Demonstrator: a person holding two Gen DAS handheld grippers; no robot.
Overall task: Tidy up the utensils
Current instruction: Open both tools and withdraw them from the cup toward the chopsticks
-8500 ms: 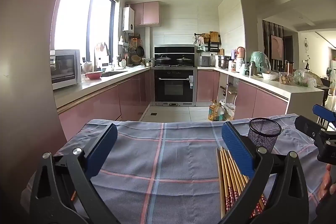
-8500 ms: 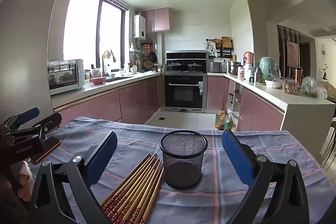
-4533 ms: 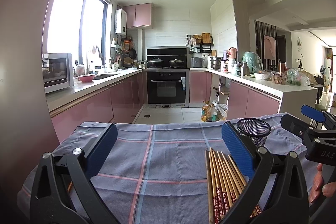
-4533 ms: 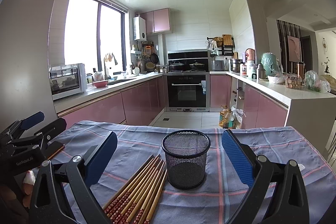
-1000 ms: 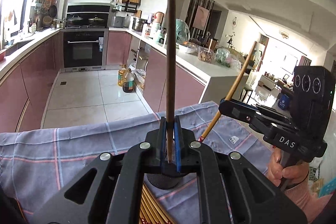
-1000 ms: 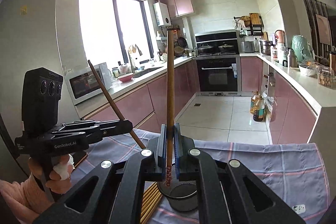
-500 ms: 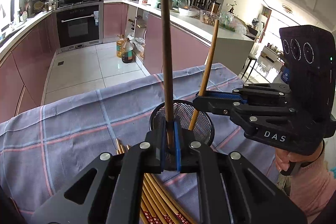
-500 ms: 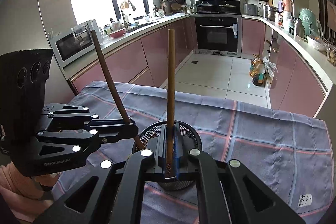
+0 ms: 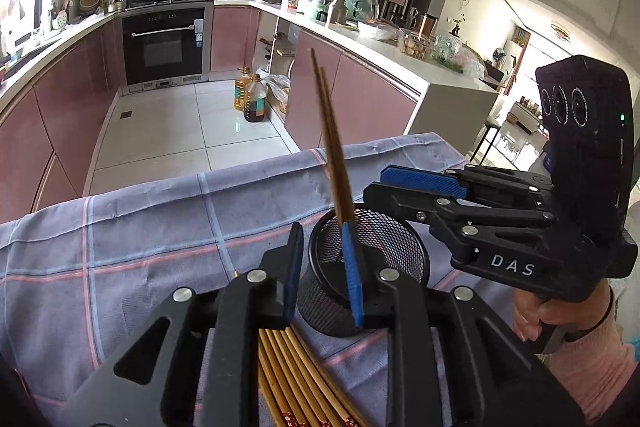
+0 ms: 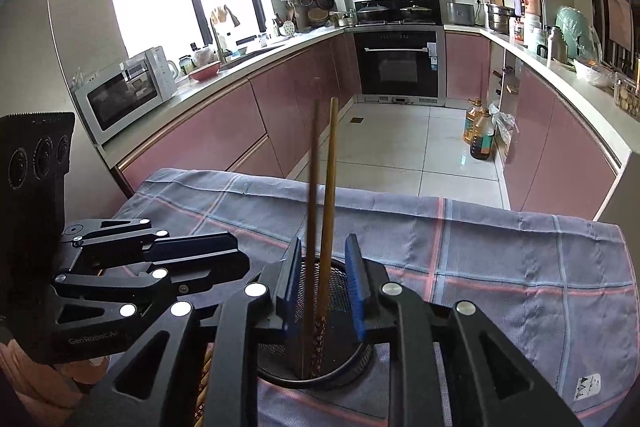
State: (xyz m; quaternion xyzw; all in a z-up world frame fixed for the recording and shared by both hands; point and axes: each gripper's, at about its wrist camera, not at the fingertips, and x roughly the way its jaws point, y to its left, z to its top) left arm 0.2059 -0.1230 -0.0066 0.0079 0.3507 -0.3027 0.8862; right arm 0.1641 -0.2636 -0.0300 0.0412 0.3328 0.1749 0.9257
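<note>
A black mesh cup (image 9: 372, 247) stands on the blue-grey plaid cloth (image 9: 140, 227). Two brown chopsticks (image 9: 332, 147) lean side by side in it, tips up. My left gripper (image 9: 322, 271) hangs at the cup's near rim. Its jaws are opening and its pads press on nothing. In the right wrist view the same two chopsticks (image 10: 320, 187) rise from the cup (image 10: 320, 363) between the blue pads of my right gripper (image 10: 324, 283). Those jaws are opening too, with gaps on both sides. Each gripper shows in the other's view: right gripper (image 9: 376, 183), left gripper (image 10: 240, 259).
Several more chopsticks (image 9: 296, 379) lie in a bundle on the cloth just left of the cup. A hand in a pink sleeve (image 9: 560, 311) holds the right gripper. The table's far edge drops to a tiled kitchen floor with oil bottles (image 9: 252, 99). A white tag (image 10: 586, 387) lies on the cloth.
Both grippers came down over the cup with a chopstick each, then both pairs of jaws parted. The two chopsticks now stand loose in the cup.
</note>
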